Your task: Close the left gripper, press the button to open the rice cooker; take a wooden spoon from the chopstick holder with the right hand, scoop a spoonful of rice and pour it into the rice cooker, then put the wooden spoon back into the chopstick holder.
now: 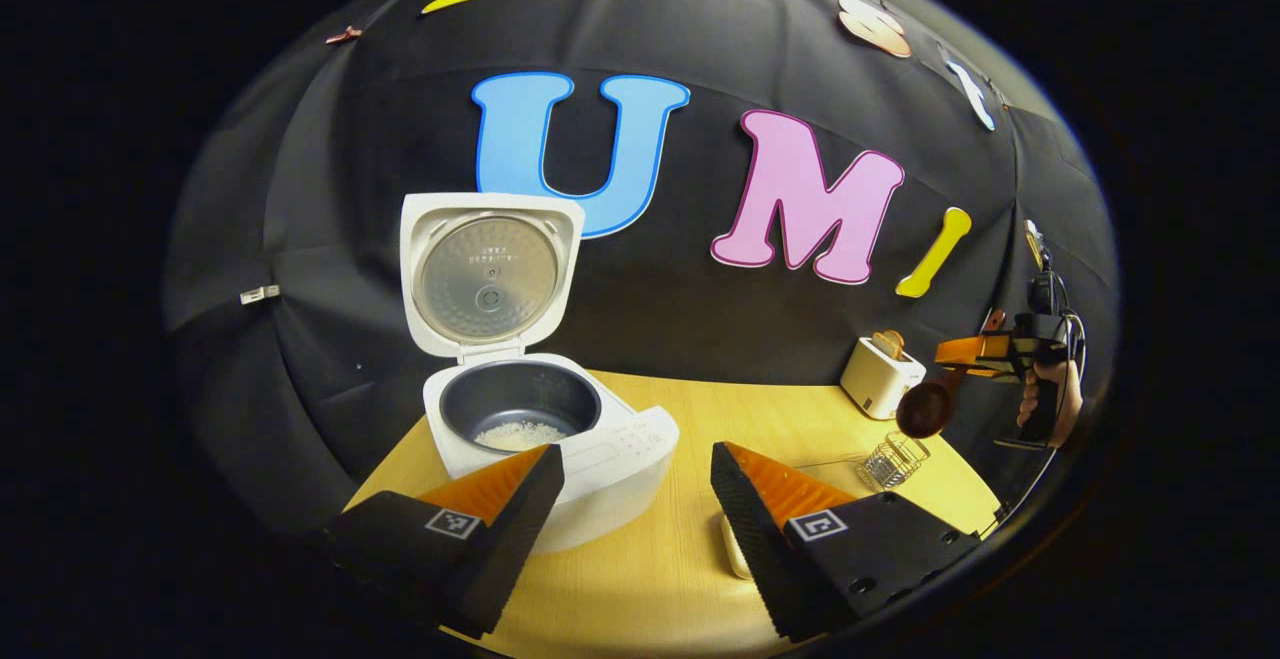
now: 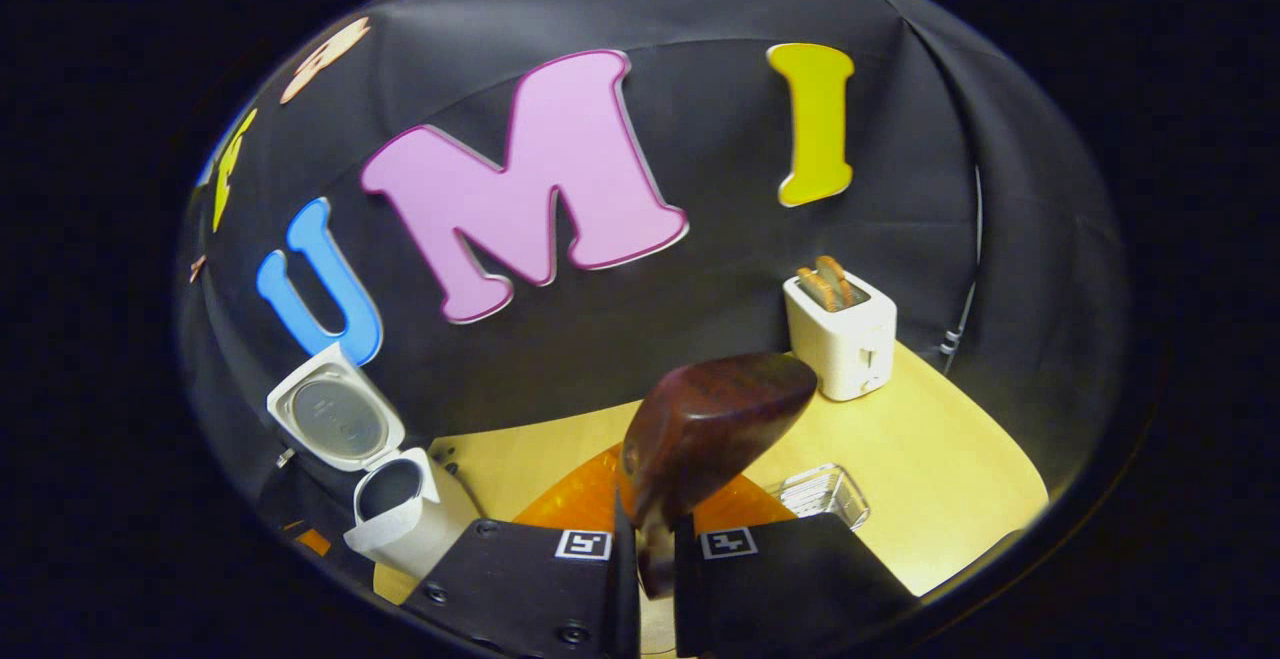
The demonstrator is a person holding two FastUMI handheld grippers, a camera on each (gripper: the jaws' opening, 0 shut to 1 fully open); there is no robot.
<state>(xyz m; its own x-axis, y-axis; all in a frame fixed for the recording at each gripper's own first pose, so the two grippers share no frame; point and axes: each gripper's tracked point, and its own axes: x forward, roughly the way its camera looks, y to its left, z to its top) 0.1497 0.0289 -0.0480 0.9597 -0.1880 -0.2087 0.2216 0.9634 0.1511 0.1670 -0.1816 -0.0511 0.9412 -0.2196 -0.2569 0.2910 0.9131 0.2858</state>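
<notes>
Wooden spoon [image 2: 700, 439]: clamped by its handle between the fingers of the right gripper [image 2: 645, 549], bowl forward and raised, long axis along the fingers. Chopstick holder [image 2: 822, 494]: on the table just right of and below the spoon bowl, near the toaster [image 2: 842, 334]; judged the next target. Rice cooker [image 1: 545, 429]: lid up, rice inside, far left of holder. Left gripper [image 1: 635, 519]: spread wide, empty, farther from holder

White two-slot toaster [image 2: 843, 335] with browned toast slices [image 2: 829, 284] upright in its slots, at the back of pale wooden tabletop [image 2: 940, 459].
</notes>
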